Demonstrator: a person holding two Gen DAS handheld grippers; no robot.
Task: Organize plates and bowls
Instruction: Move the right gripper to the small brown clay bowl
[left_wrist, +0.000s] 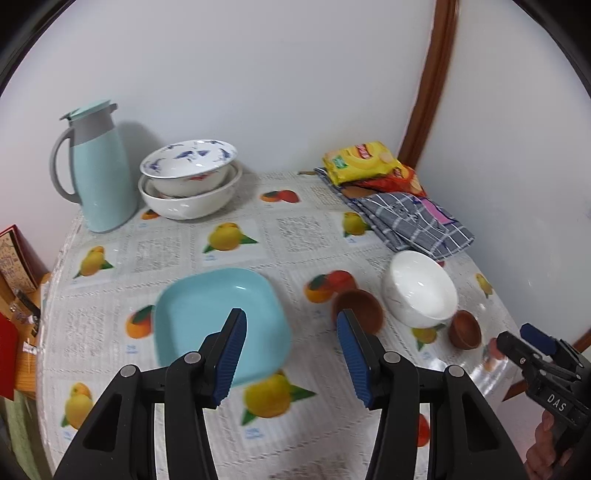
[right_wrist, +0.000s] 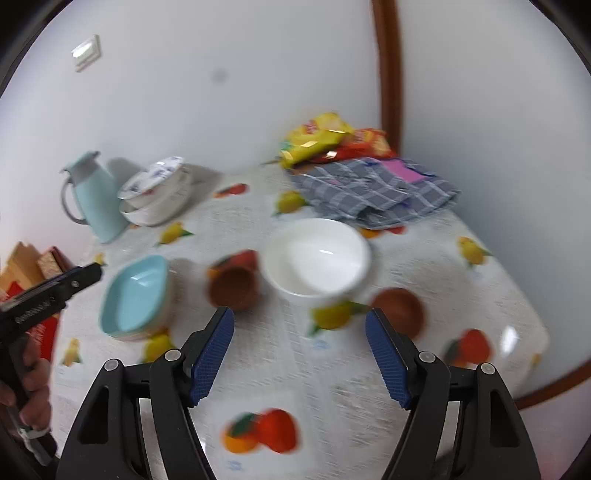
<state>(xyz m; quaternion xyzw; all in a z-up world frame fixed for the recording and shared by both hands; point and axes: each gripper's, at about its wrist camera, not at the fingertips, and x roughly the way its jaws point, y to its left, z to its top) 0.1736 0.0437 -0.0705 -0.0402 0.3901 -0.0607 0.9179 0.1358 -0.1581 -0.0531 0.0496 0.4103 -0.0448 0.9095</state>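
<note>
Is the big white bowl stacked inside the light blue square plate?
No, the white bowl sits on the tablecloth apart from the light blue plate, with a brown bowl between them.

Pale blue jug (left_wrist: 98, 173), yellow snack bag (left_wrist: 360, 162), grey checked cloth (left_wrist: 413, 218), fruit-print tablecloth (left_wrist: 229, 240)

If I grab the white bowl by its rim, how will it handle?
The white bowl looks like glazed ceramic: probably rigid, fairly heavy and breakable. Its glossy surface may slip between the pads. It sits upright and wide, so it is unlikely to tip.

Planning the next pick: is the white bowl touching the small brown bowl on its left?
Cannot tell. In both wrist views the white bowl and brown bowl overlap, no gap visible.
</note>
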